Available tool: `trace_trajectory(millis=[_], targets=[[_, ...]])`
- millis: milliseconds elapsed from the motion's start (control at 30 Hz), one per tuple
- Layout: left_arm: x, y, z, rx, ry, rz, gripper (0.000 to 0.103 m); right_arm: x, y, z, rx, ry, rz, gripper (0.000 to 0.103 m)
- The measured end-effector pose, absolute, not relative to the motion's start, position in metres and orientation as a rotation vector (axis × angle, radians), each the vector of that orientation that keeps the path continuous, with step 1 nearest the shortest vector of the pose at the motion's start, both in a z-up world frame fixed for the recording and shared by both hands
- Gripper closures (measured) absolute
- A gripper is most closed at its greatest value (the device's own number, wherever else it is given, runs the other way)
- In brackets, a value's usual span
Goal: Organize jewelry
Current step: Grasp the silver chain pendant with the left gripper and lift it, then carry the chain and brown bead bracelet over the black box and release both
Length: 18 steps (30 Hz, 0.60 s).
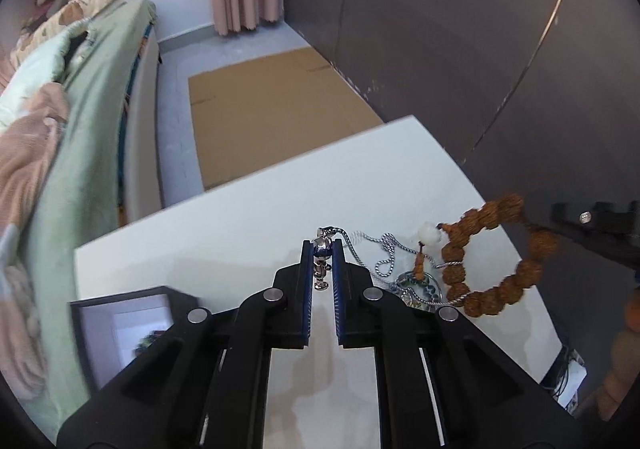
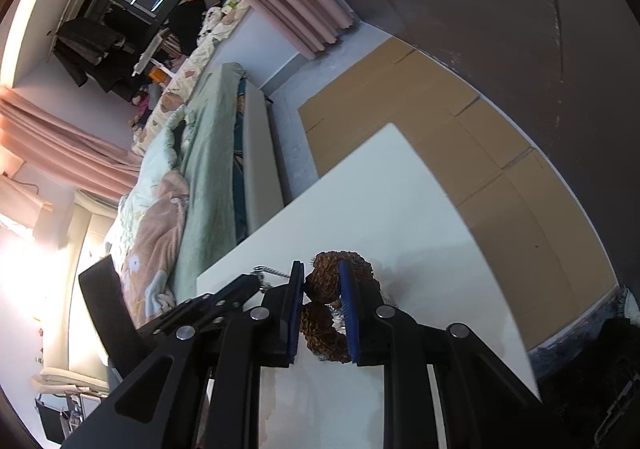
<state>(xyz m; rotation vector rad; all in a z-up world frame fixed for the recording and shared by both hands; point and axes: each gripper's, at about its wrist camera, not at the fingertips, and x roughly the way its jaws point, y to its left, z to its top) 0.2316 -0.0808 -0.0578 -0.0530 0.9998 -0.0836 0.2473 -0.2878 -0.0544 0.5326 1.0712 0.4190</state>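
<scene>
My left gripper (image 1: 323,249) is shut on a small silver and blue figure pendant (image 1: 322,263); its silver chain (image 1: 384,249) trails right across the white table (image 1: 224,241). Right of it hangs a brown bead bracelet (image 1: 496,293) with a white bead (image 1: 428,235) and a small tassel, its loop hanging down onto the table. In the right wrist view my right gripper (image 2: 322,269) is shut on that bracelet (image 2: 320,329), with beads bulging between the blue pads. Under the bracelet lies a round greenish piece of jewelry (image 1: 416,287), partly hidden.
A black-framed open box (image 1: 120,325) stands at the table's near left corner. Beyond the table's far edge lies flat cardboard (image 1: 272,113) on the floor. A bed with green bedding (image 1: 92,137) runs along the left, and a dark wall (image 1: 440,29) closes the right.
</scene>
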Motion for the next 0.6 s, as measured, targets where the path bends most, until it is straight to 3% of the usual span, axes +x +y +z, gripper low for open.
trace_trajectory(millis=[600], targets=[[0.162, -0.007, 0.110, 0.002, 0.709, 0.062, 0.094, 0.231, -0.223, -0.023, 0.505, 1.001, 0.603, 0.085]])
